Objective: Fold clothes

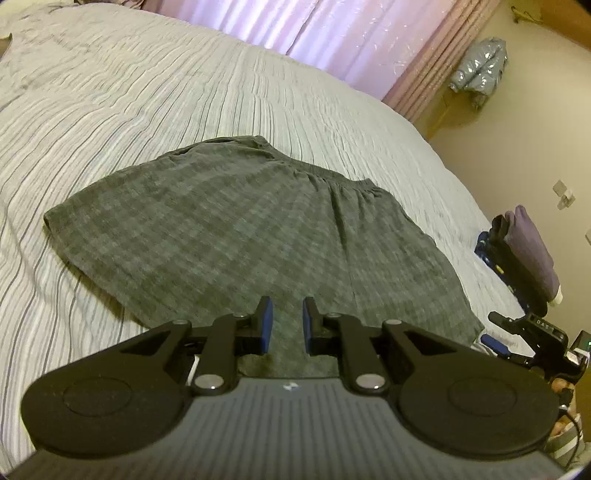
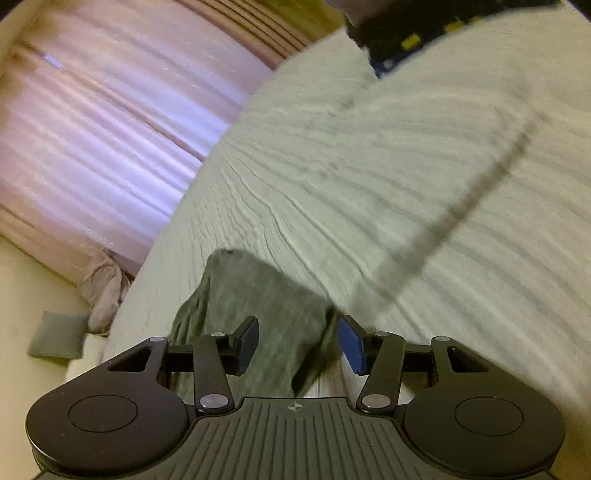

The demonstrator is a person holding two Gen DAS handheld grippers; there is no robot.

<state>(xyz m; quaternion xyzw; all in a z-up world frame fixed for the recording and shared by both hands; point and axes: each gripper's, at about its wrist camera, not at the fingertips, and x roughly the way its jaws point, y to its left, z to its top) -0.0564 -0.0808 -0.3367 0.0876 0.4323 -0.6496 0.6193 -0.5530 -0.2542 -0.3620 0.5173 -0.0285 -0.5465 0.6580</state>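
On the left of the left wrist view, the striped bedspread [image 1: 110,122] runs pale and rumpled toward the far edge of the bed. On it lies the grey checked garment [image 1: 229,221], spread flat, its gathered waistband toward the far right and a hem corner pointing left. The left gripper [image 1: 287,325] hangs over the garment's near edge; its blue-padded fingers [image 1: 266,321] stand a little apart with only fabric showing through the gap, and they grip nothing. Behind the bed hang pink curtains [image 1: 295,33]. Further right, by the cream wall, a silvery-blue puffy jacket [image 1: 480,62] hangs. At the right edge of the bed lies a folded purple cloth [image 1: 532,251], and below it the other handheld device shows partly, black with a small green light.

In the right wrist view, which is blurred, the pink curtains [image 2: 110,129] fill the left side. The bedspread [image 2: 406,184] takes up the middle and right. The right gripper [image 2: 299,343] has its fingers spread wide, and a bunched part of the grey checked garment [image 2: 258,302] lies on the bed between and beyond them. The pads do not press it. A dark cable [image 2: 461,206] crosses the bedspread diagonally on the right.
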